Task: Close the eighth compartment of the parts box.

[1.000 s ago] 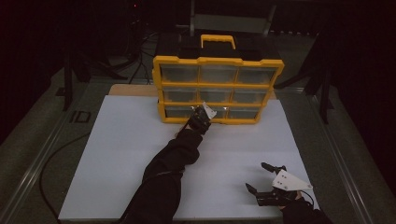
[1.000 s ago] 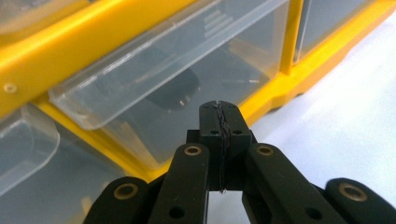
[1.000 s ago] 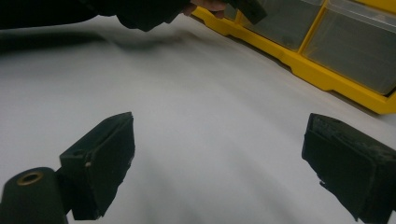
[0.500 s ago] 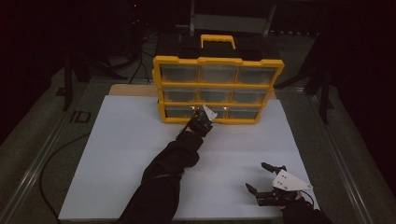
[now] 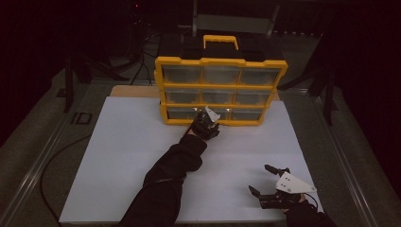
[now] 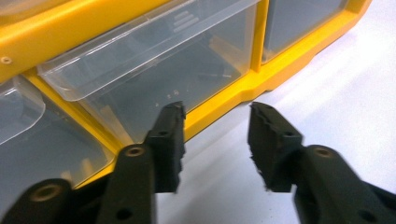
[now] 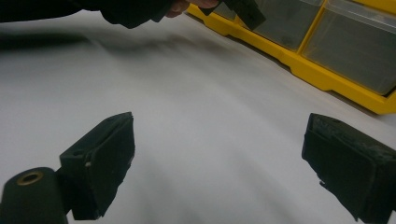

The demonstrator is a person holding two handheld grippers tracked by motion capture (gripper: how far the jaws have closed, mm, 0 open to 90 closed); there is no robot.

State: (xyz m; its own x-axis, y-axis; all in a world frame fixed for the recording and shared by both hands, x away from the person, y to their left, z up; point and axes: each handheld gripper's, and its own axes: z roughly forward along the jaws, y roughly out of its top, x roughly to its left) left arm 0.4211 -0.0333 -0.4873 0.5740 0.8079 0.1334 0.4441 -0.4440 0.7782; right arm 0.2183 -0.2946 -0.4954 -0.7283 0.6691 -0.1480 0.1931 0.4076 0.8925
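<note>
Reaching at the bottom row of the yellow organizer [image 5: 220, 90], the left gripper [image 6: 215, 140] is held moderately open before a clear drawer [image 6: 154, 70], gripping nothing. If the lip is missed, the jaws could be closed on the yellow frame instead. The right gripper [image 5: 270, 185] is rested wide open on the white table [image 5: 118, 156], well apart.

High view: fixed above, looks forward and down over whole table [image 5: 118, 156]. Left gripper view: very near yellow drawer cabinet [image 6: 93, 28], facing its bottom row. Right gripper view: low over table, facing cabinet from farther off. All three share cabinet's lower edge.
</note>
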